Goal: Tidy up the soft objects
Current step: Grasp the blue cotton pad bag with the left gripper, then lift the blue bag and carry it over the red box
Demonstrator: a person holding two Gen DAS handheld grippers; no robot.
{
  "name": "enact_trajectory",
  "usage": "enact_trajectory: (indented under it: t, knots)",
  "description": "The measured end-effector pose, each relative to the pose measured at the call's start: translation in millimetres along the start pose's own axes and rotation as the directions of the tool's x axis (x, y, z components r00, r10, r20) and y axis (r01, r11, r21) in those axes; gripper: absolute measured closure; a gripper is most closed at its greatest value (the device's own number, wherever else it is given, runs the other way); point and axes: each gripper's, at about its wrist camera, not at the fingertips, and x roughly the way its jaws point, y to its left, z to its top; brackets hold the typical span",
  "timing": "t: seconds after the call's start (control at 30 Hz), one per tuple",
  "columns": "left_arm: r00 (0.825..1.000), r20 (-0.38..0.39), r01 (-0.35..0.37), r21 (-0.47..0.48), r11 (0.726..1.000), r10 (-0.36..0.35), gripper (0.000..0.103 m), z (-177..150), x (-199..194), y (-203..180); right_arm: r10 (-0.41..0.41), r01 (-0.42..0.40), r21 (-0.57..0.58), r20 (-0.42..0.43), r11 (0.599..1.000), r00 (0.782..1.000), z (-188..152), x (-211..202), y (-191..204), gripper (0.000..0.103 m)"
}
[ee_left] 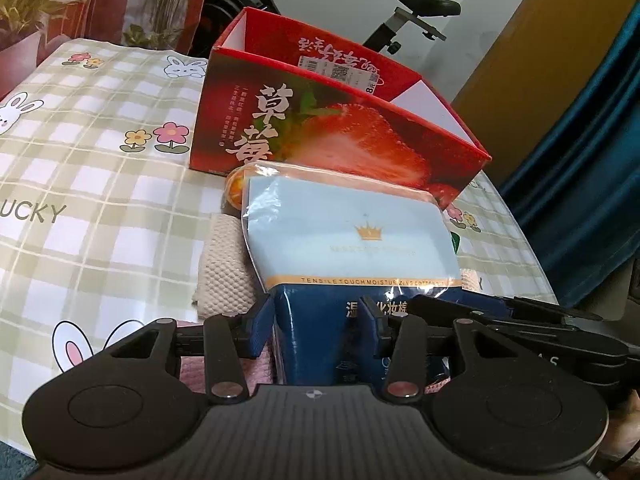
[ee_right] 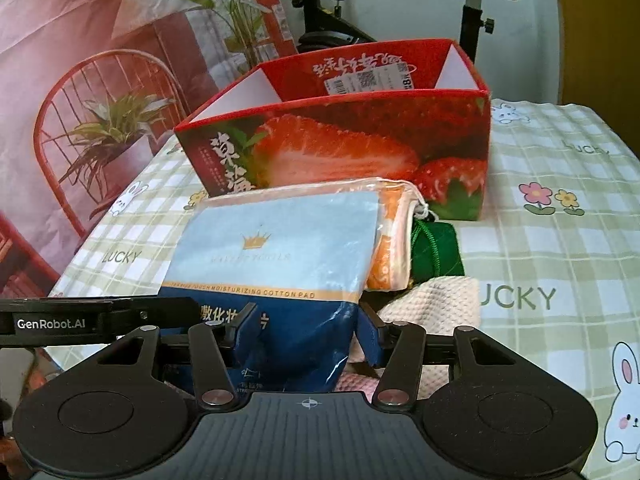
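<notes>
Both grippers close around the near end of a blue cotton pad pack (ee_left: pixel 352 240): the left gripper (ee_left: pixel 318 326) has the dark blue lower end of the pack between its blue pads, with the left pad against the pack's edge and the right pad pressed into its front, so it looks clenched on the pack. From the right wrist view the right gripper (ee_right: pixel 306 330) straddles the same end, its left pad on the pack's front and its right pad at the pack's right edge, gripping it too. That pack (ee_right: pixel 276 256) lies on a heap of soft things on the checked tablecloth (ee_right: pixel 560 240): a cream waffle-weave cloth (ee_right: pixel 436 300), an orange pouch (ee_right: pixel 390 240) with a drawstring, a green pouch (ee_right: pixel 438 250) and something pink underneath. Just behind the heap stands an open red strawberry box (ee_right: pixel 340 148), its far inner wall bearing a price label. An exercise bike (ee_left: pixel 416 12) stands beyond the table.
</notes>
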Motion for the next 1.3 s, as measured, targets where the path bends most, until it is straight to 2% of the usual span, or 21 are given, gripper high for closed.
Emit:
enact_trajectory:
  t: [0.43,0.87,1.1,1.3]
  knots:
    - [1.0,0.023,0.01,0.018,1.0,-0.01,0.059,-1,-7,-4,0.02,-0.02,-0.009,0.021,1.0,1.0,1,-5,2,0.062]
    - [0.993,0.115,0.012,0.095,0.995,-0.023,0.059,10,-32,-19,0.042,-0.037,-0.046,0.098,0.998,0.994,17,-26,12,0.062]
    - [0.985,0.17,0.005,0.128,0.992,-0.027,0.059,27,-47,-29,0.046,-0.032,-0.091,0.151,0.995,0.987,37,-41,20,0.062]
    - [0.978,0.206,0.017,0.121,0.993,-0.042,0.059,57,-54,-35,0.058,-0.036,-0.117,0.195,0.992,0.979,68,-49,26,0.062]
